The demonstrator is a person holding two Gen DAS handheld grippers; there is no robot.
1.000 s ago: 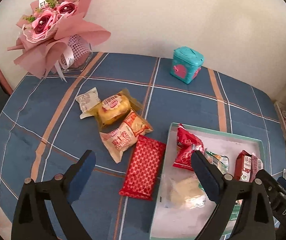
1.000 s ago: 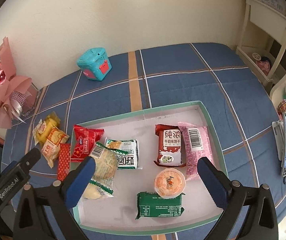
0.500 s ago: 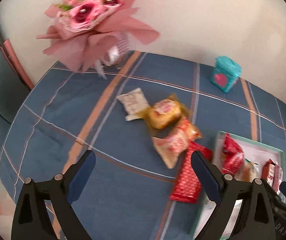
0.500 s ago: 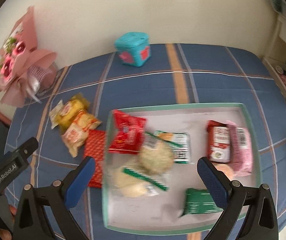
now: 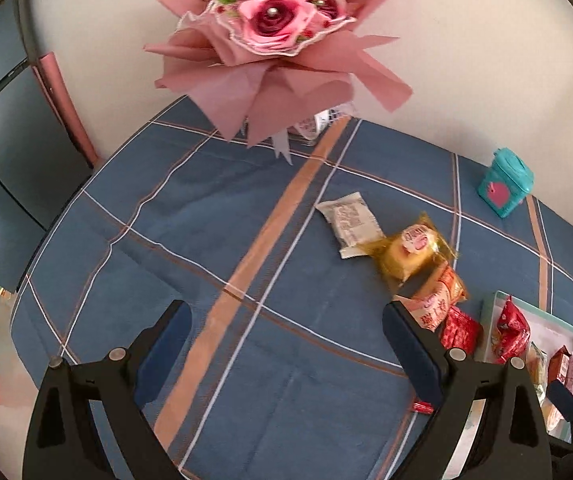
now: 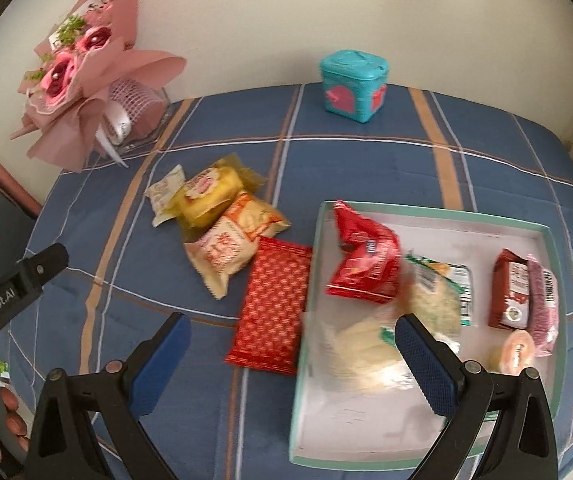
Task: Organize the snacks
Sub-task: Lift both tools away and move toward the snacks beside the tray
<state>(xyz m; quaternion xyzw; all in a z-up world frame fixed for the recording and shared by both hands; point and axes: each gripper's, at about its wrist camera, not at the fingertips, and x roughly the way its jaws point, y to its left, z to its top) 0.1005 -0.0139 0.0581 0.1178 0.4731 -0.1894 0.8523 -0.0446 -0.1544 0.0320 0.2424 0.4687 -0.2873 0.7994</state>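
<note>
four snack packets (image 6: 272, 304) on cloth, about seven in tray (image 6: 426, 210).

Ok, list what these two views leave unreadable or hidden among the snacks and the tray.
- Pale packets in the tray, right wrist view: motion blur and the right gripper finger hide their kind.
- Red patterned packet, left wrist view: mostly behind the left gripper finger.
- Tray's right part, left wrist view: cut by the frame edge.
- Packet print: too small in both views.

both claws swung left, tray (image 6: 548, 236) now rightward
</note>
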